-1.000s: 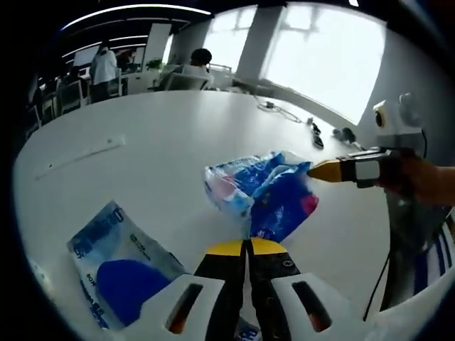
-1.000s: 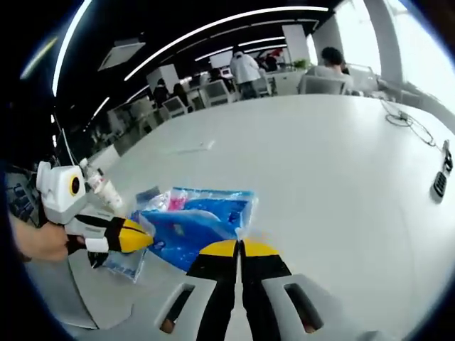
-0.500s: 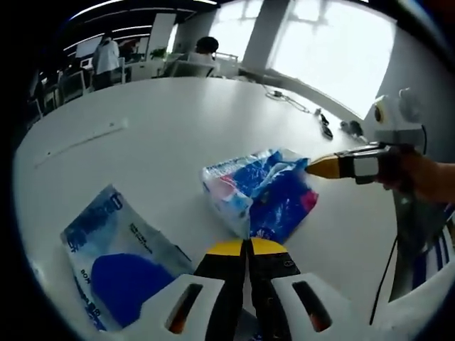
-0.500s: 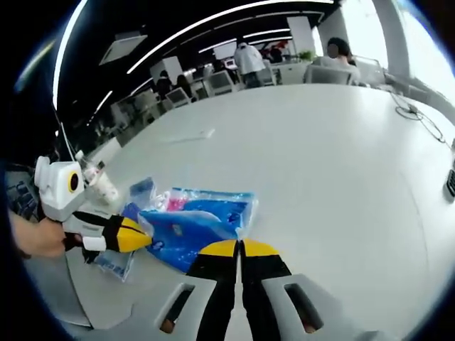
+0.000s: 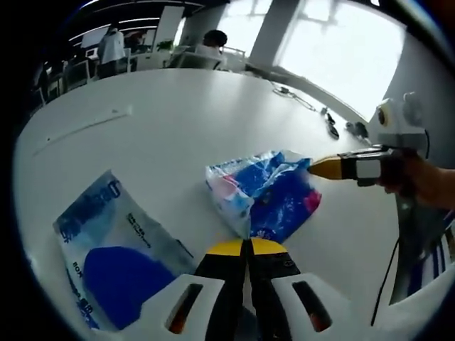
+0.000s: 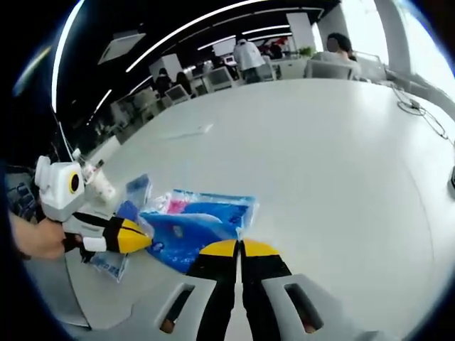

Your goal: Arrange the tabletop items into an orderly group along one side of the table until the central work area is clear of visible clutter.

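Jaws on both grippers were pressed onto the blue packet from 6 and 3 o'clock; I judged moving them together safest.

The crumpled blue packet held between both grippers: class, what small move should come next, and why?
Probably carry the crumpled blue packet sideways toward the flat blue packet. Both the left gripper and right gripper look shut on its edges, and it sits mid-table.
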